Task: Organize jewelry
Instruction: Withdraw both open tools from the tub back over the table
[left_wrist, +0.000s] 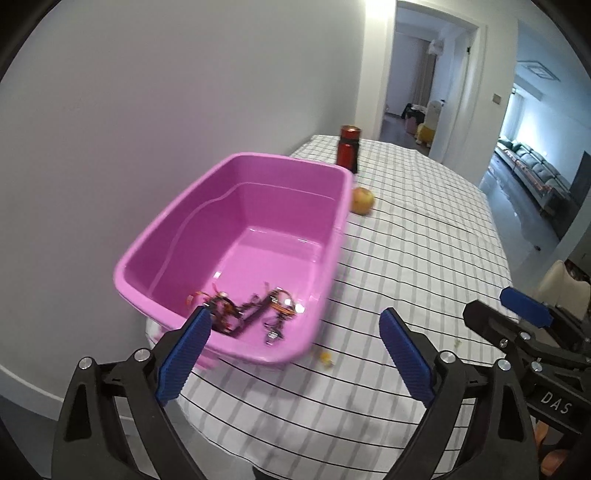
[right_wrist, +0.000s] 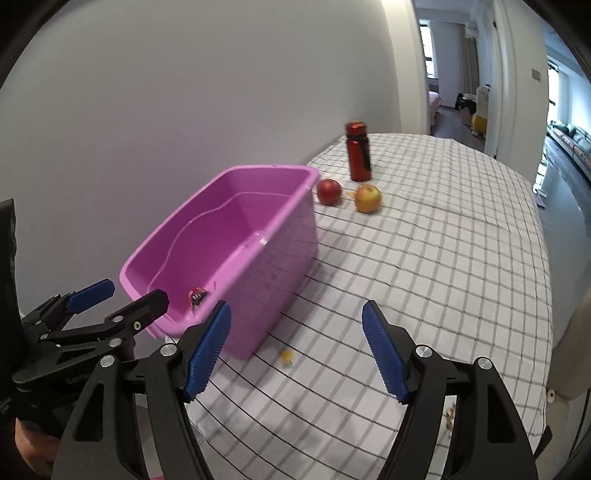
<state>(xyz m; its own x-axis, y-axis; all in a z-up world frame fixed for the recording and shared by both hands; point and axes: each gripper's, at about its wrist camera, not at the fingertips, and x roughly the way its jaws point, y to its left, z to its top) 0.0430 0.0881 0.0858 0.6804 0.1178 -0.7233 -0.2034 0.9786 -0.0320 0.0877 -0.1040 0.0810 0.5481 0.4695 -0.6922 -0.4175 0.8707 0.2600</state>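
Both my claws spread wide, holding nothing.
My left claw hovers near the pink tub; my right claw reads "DAS".

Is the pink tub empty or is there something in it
Not empty. The pink tub holds a tangle of jewelry on its floor at the near end; the rest of the floor is bare.

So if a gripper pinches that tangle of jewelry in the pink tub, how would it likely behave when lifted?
Probably floppy: the jewelry lies as a loose sprawl of thin strands on the floor of the pink tub, so it would likely dangle. The pieces look tangled together, so several may come up at once. It seems light, and the thin links could slip from the open left gripper.
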